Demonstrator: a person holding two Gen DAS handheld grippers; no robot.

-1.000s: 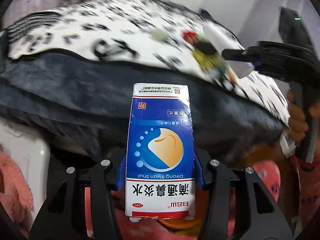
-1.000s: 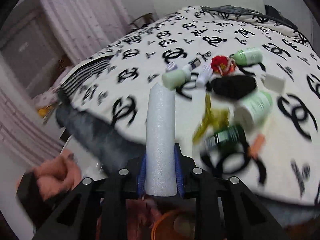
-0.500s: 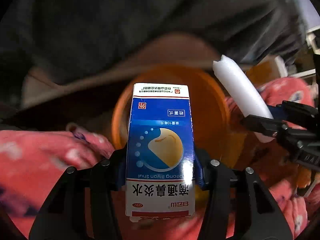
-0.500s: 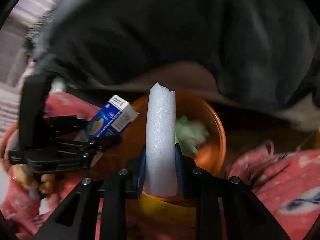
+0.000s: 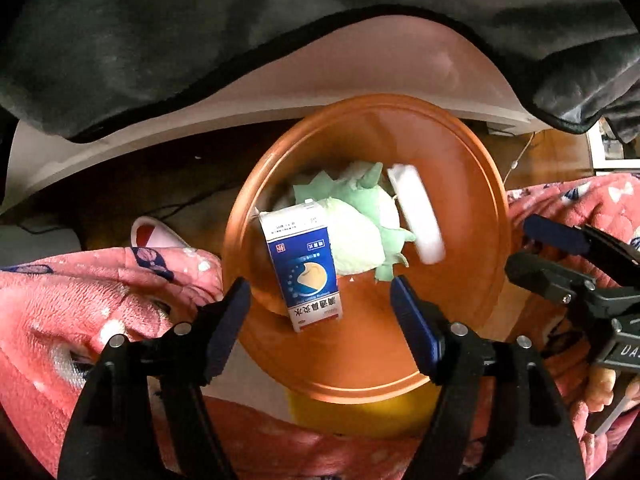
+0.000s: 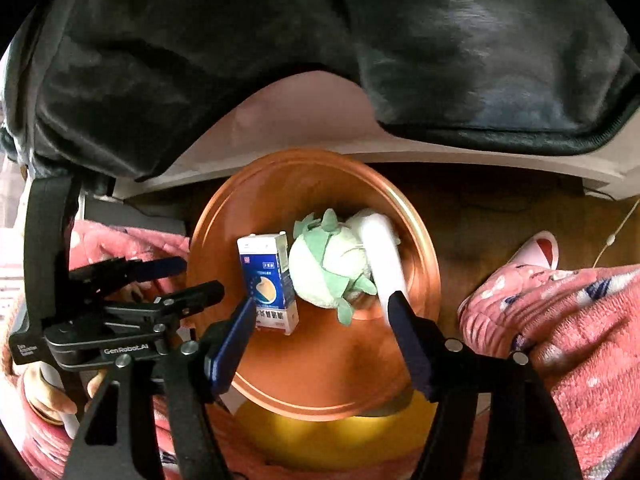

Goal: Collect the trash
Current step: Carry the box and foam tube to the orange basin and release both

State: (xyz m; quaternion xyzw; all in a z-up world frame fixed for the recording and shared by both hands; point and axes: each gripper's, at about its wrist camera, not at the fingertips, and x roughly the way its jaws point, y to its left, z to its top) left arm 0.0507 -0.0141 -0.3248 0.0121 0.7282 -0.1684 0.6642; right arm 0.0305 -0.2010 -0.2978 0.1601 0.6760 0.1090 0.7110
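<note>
An orange trash bin (image 5: 472,208) (image 6: 420,248) stands on the floor below both grippers. Inside it lie a blue and white medicine box (image 5: 304,268) (image 6: 266,280), a white foam tube (image 5: 416,216) (image 6: 382,256) and a green and white plush toy (image 5: 356,236) (image 6: 328,268). My left gripper (image 5: 320,304) is open and empty above the bin's near rim. My right gripper (image 6: 322,312) is open and empty above the bin. Each gripper also shows in the other's view, the left (image 6: 160,280) and the right (image 5: 560,256).
A dark grey blanket (image 5: 160,40) (image 6: 320,40) hangs over the white bed edge (image 5: 360,64) behind the bin. Pink pyjama legs (image 5: 80,300) (image 6: 560,320) flank the bin. A pink slipper (image 6: 540,248) (image 5: 154,236) lies on the wooden floor.
Both grippers swung from the bed down over the bin, then opened. The medicine box and the foam tube have dropped out of them into the bin.
</note>
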